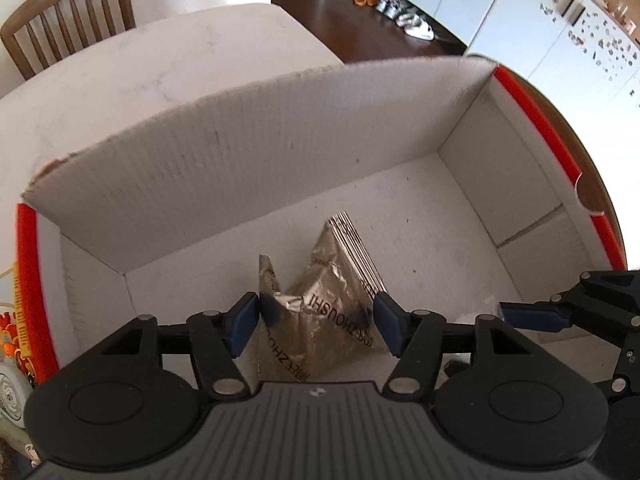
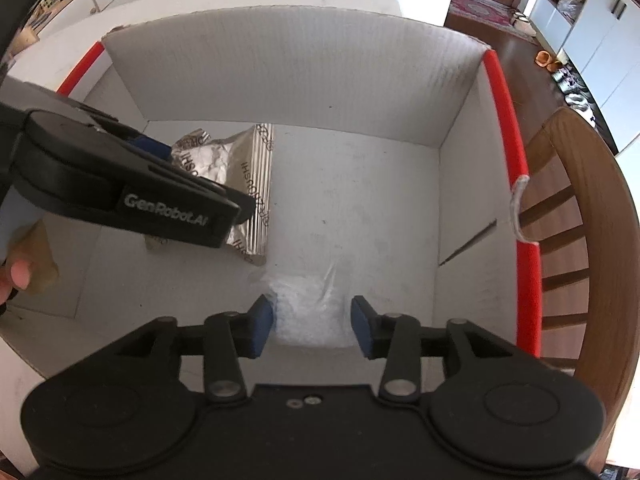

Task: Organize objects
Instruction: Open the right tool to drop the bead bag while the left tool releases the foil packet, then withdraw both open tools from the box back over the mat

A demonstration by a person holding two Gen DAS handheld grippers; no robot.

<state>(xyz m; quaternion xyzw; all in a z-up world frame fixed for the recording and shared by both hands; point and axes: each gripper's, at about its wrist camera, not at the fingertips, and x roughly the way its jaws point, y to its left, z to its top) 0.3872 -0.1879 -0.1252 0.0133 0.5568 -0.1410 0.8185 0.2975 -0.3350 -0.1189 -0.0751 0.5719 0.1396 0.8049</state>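
Both grippers are pointed steeply down into the white cardboard box, which is taken here as the landmark. The left gripper is held over the middle of the box floor, its blue pads set either side of a crumpled silver foil packet that lies on the floor; the left pad seems to meet the packet's edge and the right pad sits just beside it, and whether the packet is actually pinched cannot be told. The right gripper is held nearer the box's right wall, with a clear plastic bag of pale contents lying between its parted pads; narrow gaps show on both sides, so the bag is not pressed.

From the right wrist view, the left gripper is seen from the side, slanting down over the foil packet, and a thumb of the person's left hand is seen at the box's left edge. The packet is shown there lying flat near the box's far wall, left of centre, with the bag close to its near corner. A wooden chair is seen just outside the box's red-edged right wall.

From the left wrist view, the right gripper is seen only as a blue pad and black linkage at the box's right side. Beyond the far wall a white table and another wooden chair are shown, and orange toys lie outside the box's left wall
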